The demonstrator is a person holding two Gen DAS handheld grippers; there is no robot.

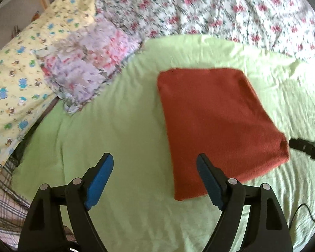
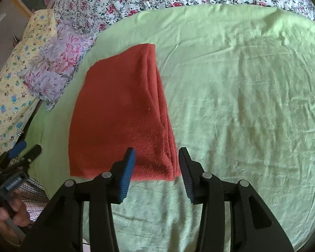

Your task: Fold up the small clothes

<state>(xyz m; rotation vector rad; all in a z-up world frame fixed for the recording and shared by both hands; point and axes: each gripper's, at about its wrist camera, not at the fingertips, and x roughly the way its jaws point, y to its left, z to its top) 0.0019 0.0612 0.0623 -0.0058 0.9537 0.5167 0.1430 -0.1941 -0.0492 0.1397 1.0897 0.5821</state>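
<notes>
A rust-red fleece cloth (image 1: 216, 124) lies folded into a flat rectangle on the light green sheet (image 1: 119, 130). It also shows in the right wrist view (image 2: 117, 117), with its stacked layered edge on the right side. My left gripper (image 1: 154, 163) is open and empty, hovering left of the cloth's near edge. My right gripper (image 2: 157, 157) is open and empty, its jaws standing on either side of the cloth's near right corner, slightly above it. The left gripper (image 2: 21, 151) also appears at the far left of the right wrist view.
A floral quilt (image 1: 220, 10) runs along the back of the bed. A purple floral pillow (image 1: 84, 63) and a yellow cartoon-print pillow (image 1: 21, 67) lie at the left. A black cable (image 1: 302, 212) trails at the lower right. Bare green sheet (image 2: 241, 105) spreads right of the cloth.
</notes>
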